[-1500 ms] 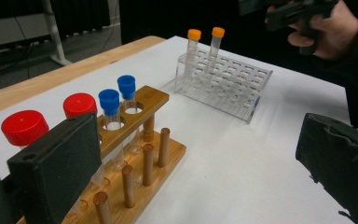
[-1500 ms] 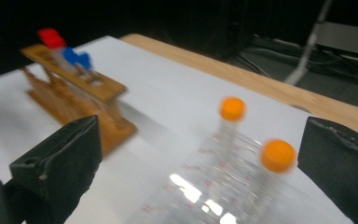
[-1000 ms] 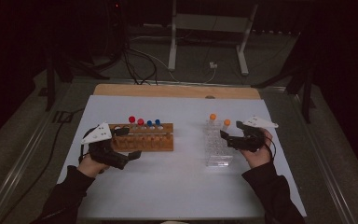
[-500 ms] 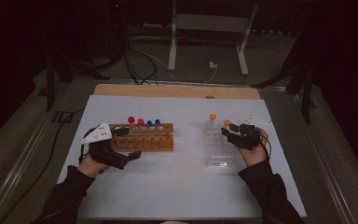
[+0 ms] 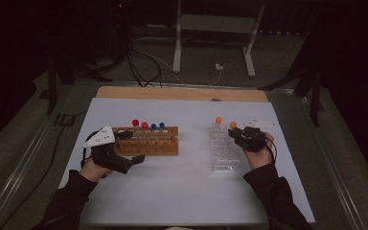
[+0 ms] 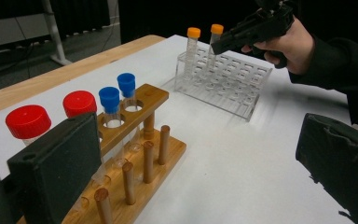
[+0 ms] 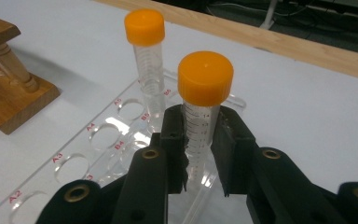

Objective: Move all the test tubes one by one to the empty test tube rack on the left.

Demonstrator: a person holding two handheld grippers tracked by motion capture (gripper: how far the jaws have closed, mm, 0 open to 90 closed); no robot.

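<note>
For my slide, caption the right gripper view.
Right gripper fingers clamp an orange-capped tube standing in the clear rack.

From my screen the room is dim. The white counter (image 5: 187, 191) has a bare wooden strip (image 5: 182, 93) along its far edge. Beyond it, grey floor (image 5: 287, 62), tangled black cables (image 5: 139, 62), and a pale metal stand (image 5: 211, 28) against darkness.

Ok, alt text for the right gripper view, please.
The right gripper, its black jaws closed, grips an orange-capped clear plastic tube standing in a clear acrylic rack. A second orange-capped tube stands behind it.
</note>
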